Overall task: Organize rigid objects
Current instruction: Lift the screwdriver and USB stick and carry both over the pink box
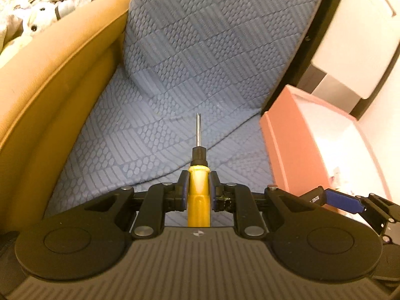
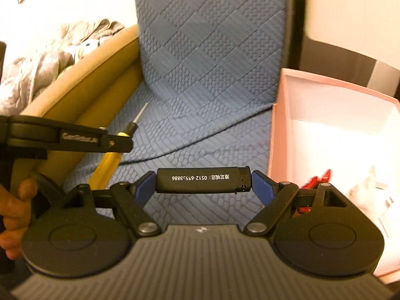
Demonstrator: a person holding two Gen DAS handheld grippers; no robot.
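Observation:
My left gripper point(image 1: 198, 187) is shut on a yellow-handled screwdriver point(image 1: 199, 190); its black collar and steel shaft point forward over the blue quilted sofa cover point(image 1: 175, 80). My right gripper point(image 2: 203, 183) is shut on a black lighter point(image 2: 203, 180) with white printing, held crosswise by its two ends. The lighter also shows in the left wrist view point(image 1: 313, 196) at the right edge. The screwdriver and left gripper also show in the right wrist view point(image 2: 107, 165) at the left. A pink box point(image 2: 277, 135) stands open to the right, with a red object point(image 2: 317, 178) inside.
A tan sofa armrest point(image 1: 50, 95) runs along the left. Crumpled fabric and a plush toy point(image 1: 35, 22) lie beyond it. A white cabinet point(image 1: 355, 37) and a dark frame stand behind the pink box point(image 1: 287, 150). White paper lines the box's bottom.

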